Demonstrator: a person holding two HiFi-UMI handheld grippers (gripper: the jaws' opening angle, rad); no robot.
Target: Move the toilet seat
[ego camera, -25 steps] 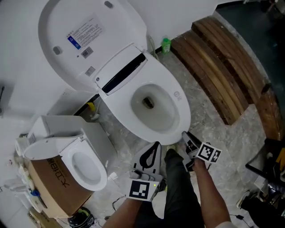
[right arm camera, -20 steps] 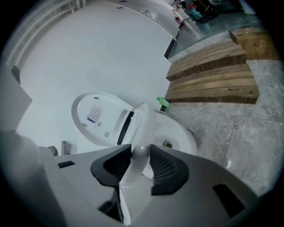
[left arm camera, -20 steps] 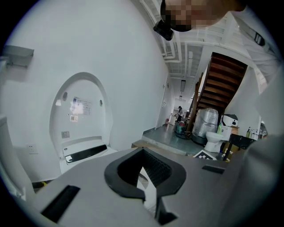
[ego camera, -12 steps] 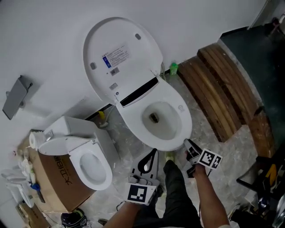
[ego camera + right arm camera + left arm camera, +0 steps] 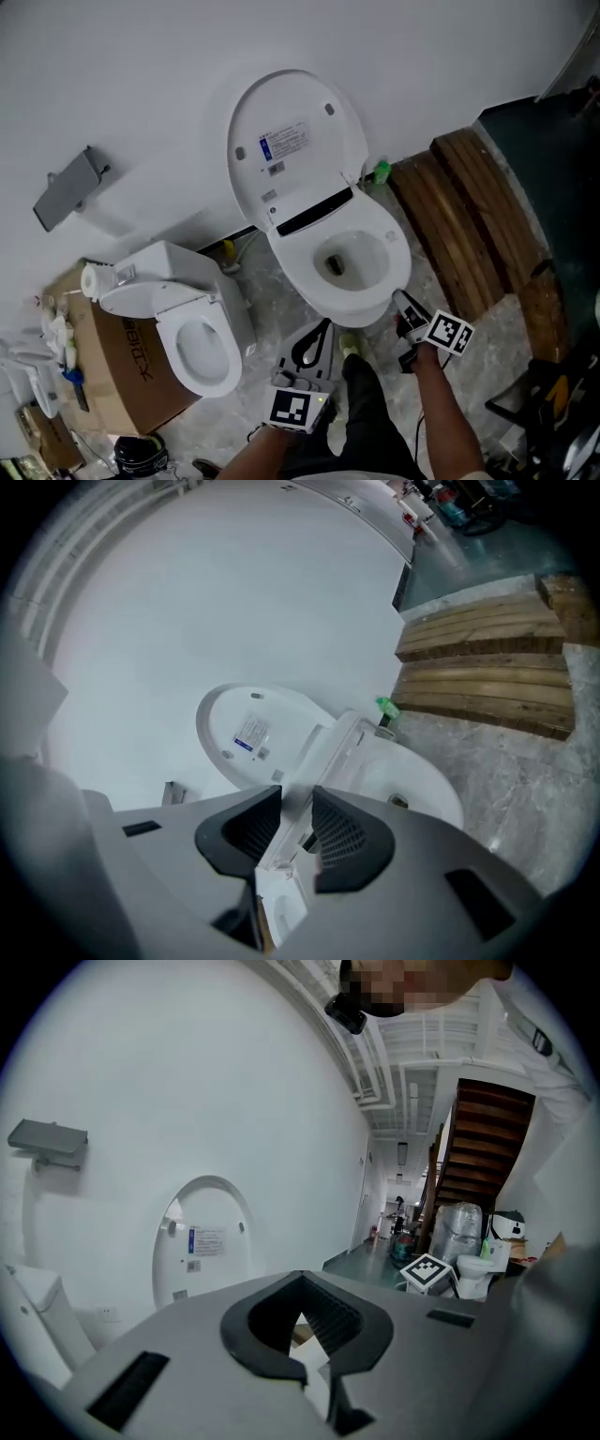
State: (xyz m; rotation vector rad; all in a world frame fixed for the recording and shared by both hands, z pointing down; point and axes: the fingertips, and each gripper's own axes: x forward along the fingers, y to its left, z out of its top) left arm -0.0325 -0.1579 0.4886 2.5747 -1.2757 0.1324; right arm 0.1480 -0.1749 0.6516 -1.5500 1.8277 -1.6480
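Note:
The white toilet (image 5: 352, 262) stands against the wall with its lid (image 5: 298, 150) raised, labelled underside facing me; the ring round the bowl lies flat. My left gripper (image 5: 324, 324) hovers low in front of the bowl, to the left of my leg, jaws shut on nothing. In the left gripper view the fingertips (image 5: 300, 1276) meet and the lid (image 5: 208, 1241) shows far behind. My right gripper (image 5: 397, 300) hangs just off the bowl's front right rim. Its jaws (image 5: 295, 794) are closing, a narrow gap remains, and nothing is between them; lid (image 5: 248, 733) and bowl (image 5: 412, 785) lie beyond.
A second, smaller toilet (image 5: 187, 328) sits on a cardboard box (image 5: 122, 375) at the left. Wooden planks (image 5: 469, 216) lie on the floor at the right, with a green bottle (image 5: 379, 172) beside the toilet base. A grey holder (image 5: 67, 187) hangs on the wall.
The head view has lifted and pulled back, so the toilet looks smaller and sits further right. Both grippers keep about the same place in front of the bowl.

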